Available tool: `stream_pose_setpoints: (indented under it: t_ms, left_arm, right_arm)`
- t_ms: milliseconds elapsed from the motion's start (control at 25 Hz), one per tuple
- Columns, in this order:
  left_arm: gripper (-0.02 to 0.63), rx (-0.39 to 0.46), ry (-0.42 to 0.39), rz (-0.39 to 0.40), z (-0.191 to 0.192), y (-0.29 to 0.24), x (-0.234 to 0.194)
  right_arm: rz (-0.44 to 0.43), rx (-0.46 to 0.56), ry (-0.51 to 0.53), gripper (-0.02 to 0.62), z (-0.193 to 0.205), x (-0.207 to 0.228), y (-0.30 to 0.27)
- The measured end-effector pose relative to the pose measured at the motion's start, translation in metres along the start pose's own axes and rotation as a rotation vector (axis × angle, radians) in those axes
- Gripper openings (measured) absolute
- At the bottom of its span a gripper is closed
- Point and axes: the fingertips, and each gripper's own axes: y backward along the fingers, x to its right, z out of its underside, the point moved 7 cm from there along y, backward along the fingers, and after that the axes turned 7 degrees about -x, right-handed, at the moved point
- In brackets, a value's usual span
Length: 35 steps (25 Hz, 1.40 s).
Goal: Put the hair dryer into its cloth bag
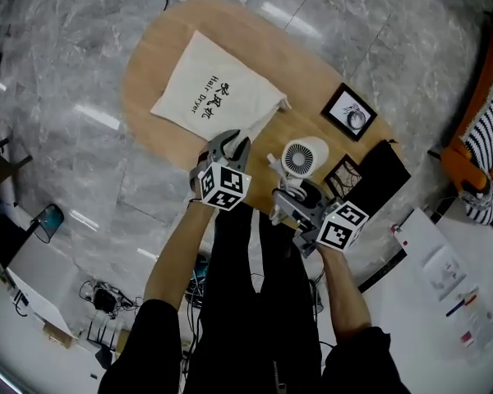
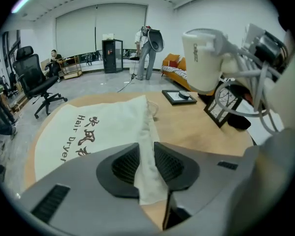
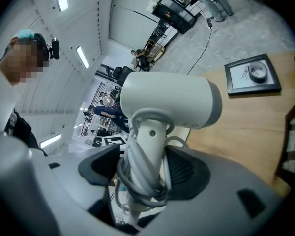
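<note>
- An oval wooden table [image 1: 148, 80] is set on a grey marble-look floor [image 1: 57, 48], and everything that matters is found on or over it.
- An orange sofa [image 1: 464, 150] is parked off to the right, well apart from the table.
- The cloth bag [image 1: 209, 89] is laid flat on the table with "Hair Dryer" printed on it, its drawstring end turned toward the person.
- A flat black thing [image 1: 384, 171] is left at the table's right edge. What it is can't be made out.
- The hair dryer [image 1: 302, 158] is held upright over the near edge of the table, just right of the bag's near corner, with its cord wound round the handle.
- The right gripper [image 3: 145, 166] is clamped on that cord-wrapped handle.
- The left gripper [image 2: 146, 156] is pinched on a fold of the bag's near edge, with the fabric caught between the pads.
- A black picture frame [image 1: 350, 112] is laid flat behind the dryer.
- A smaller frame [image 1: 342, 173] is stood up just beside the dryer, between it and the black thing, so that side is pretty crowded.
</note>
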Motion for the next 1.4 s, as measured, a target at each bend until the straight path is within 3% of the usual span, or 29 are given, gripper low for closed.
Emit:
stream_pose_setpoints:
  t_ms: [280, 560, 760, 960, 1160, 1400]
  left_arm:
    - [0.058, 0.074, 0.037, 0.071, 0.004, 0.007, -0.012]
    - [0.041, 0.123, 0.085, 0.093, -0.003, 0.020, -0.016]
    - [0.041, 0.136, 0.082, 0.104, -0.007, 0.028, -0.016]
    - [0.041, 0.142, 0.094, 0.107, -0.006, 0.032, -0.018]
    - [0.041, 0.134, 0.103, 0.114, -0.001, 0.030, -0.017]
    - [0.043, 0.114, 0.105, 0.127, 0.001, 0.024, -0.017]
  right_arm:
    - [0.043, -0.065, 0.041, 0.293, 0.020, 0.031, -0.031]
    - [0.175, -0.172, 0.121, 0.293, 0.029, 0.051, -0.045]
    - [0.204, -0.214, 0.162, 0.290, 0.027, 0.058, -0.059]
    - [0.237, -0.301, 0.251, 0.272, 0.016, 0.058, -0.073]
    - [0.327, -0.390, 0.344, 0.228, 0.011, 0.068, -0.086]
    - [0.426, -0.464, 0.521, 0.222, 0.005, 0.079, -0.095]
